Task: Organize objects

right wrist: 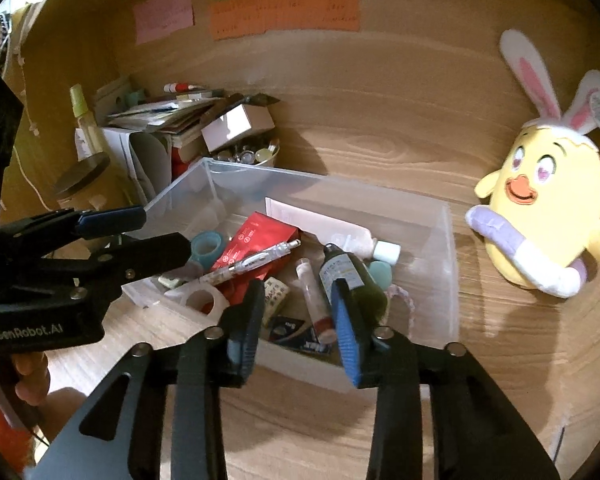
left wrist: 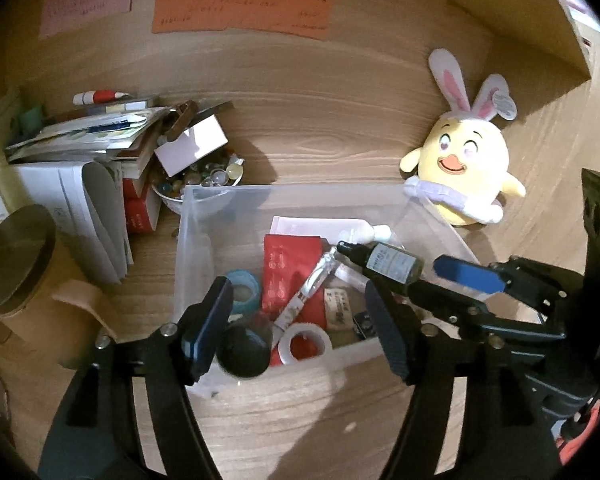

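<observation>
Left gripper [left wrist: 296,296]: my black two-finger tool with blue pads. Its jaws stand wide apart above the near edge of the box, pressing on nothing.
Right gripper [right wrist: 298,292]: the jaws are partly open over the near right part of the box. I see nothing pinched between the pads.
Desk [left wrist: 300,420]: light wood grain. The box sits on it.
Box [left wrist: 292,190]: a clear plastic rectangular bin with no lid, directly ahead of both tools. It holds the small things I am sorting.
Near contents: a white ring of tape [left wrist: 304,342] lies by the front wall. A dark round object [left wrist: 244,350] sits just beside my left finger; I cannot tell what it is.
Middle contents: a clear pen [left wrist: 314,288] lies slanted across a red flat packet [left wrist: 288,264]. A pale blue tape roll [left wrist: 242,290] is to their left.
Bottle [right wrist: 354,276]: dark green with a black cap and a printed label. It lies in the box's right half, just beyond my right gripper's right-hand finger.
Far contents: a white tube with a white cap [right wrist: 364,242] is near the back wall.
Behind the box, left: a white bowl of glassy beads [left wrist: 204,178], then a stack of books and papers [left wrist: 92,136].
Behind the box, right: a yellow plush chick with bunny ears [left wrist: 464,160] leans on the wooden back panel.
Back panel: an orange paper note [left wrist: 240,10] is stuck up high.
</observation>
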`<state>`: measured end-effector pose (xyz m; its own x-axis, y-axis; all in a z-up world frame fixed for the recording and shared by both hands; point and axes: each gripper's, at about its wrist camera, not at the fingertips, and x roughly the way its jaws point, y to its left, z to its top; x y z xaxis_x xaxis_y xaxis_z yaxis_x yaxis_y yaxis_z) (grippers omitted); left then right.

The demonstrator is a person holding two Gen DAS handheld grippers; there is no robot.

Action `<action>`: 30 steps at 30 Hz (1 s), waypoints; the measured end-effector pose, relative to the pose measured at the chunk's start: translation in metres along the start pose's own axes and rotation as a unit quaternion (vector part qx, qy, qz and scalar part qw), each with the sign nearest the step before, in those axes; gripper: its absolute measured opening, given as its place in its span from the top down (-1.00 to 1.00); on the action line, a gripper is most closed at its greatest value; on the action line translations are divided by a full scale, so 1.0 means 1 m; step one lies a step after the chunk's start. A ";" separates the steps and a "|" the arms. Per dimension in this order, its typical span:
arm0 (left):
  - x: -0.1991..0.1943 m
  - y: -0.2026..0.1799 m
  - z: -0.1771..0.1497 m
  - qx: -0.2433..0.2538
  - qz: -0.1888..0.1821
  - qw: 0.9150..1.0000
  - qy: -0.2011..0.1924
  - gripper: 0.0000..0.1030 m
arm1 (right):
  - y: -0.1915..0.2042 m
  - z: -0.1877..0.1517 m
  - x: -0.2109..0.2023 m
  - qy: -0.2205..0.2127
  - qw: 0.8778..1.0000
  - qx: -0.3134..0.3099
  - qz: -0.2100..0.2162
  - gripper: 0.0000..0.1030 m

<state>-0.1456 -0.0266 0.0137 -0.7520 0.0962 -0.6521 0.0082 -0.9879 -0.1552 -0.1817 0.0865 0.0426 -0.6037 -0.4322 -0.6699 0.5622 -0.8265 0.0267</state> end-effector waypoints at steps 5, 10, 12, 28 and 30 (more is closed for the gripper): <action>-0.015 0.000 -0.007 -0.005 -0.010 1.000 -0.004 -0.36 | -0.004 -0.008 -0.021 -0.015 1.000 0.005 0.000 0.17; -0.031 -0.002 -0.016 -0.005 -0.016 1.000 -0.011 -0.38 | -0.007 -0.016 -0.043 -0.035 0.999 0.011 0.000 -0.14; -0.037 -0.004 -0.020 -0.003 -0.015 1.000 -0.016 -0.49 | -0.008 -0.019 -0.049 -0.040 0.999 0.013 0.000 -0.35; -0.047 -0.013 -0.056 0.004 0.011 1.000 -0.018 -0.90 | -0.011 -0.047 -0.058 -0.036 0.999 0.038 0.000 -0.64; -0.047 -0.013 -0.058 0.003 0.012 1.000 -0.017 -0.90 | -0.011 -0.050 -0.059 -0.036 0.999 0.038 -0.001 -0.64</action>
<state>-0.0719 -0.0111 0.0031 -0.7733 0.0691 -0.6302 0.0218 -0.9906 -0.1353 -0.1241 0.1388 0.0451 -0.6447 -0.4531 -0.6157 0.5180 -0.8513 0.0841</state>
